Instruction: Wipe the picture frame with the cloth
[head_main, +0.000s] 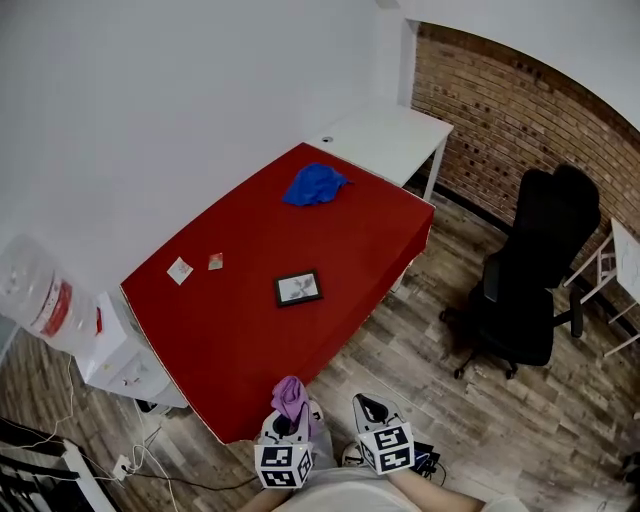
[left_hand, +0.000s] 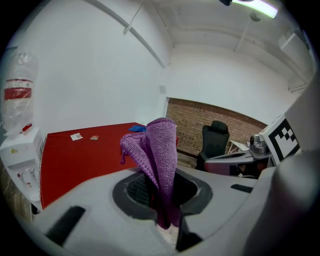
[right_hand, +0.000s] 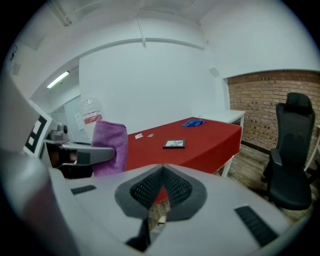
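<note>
The small black picture frame (head_main: 298, 288) lies flat near the middle of the red table (head_main: 230, 340); it also shows in the right gripper view as the frame (right_hand: 174, 144). My left gripper (head_main: 288, 420) hovers off the table's near corner, shut on a purple cloth (head_main: 290, 396) that stands up from its jaws. In the left gripper view the purple cloth (left_hand: 157, 150) fills the gap of the left gripper (left_hand: 160, 187). My right gripper (head_main: 371, 409) is beside it, shut and empty; its own view shows the right gripper (right_hand: 161, 174) with pads meeting.
A blue cloth (head_main: 315, 185) lies at the table's far end, two small cards (head_main: 180, 270) near its left edge. A white table (head_main: 390, 135) adjoins behind. A black office chair (head_main: 530, 290) stands right, a water dispenser (head_main: 45, 300) left, cables (head_main: 140, 460) on the floor.
</note>
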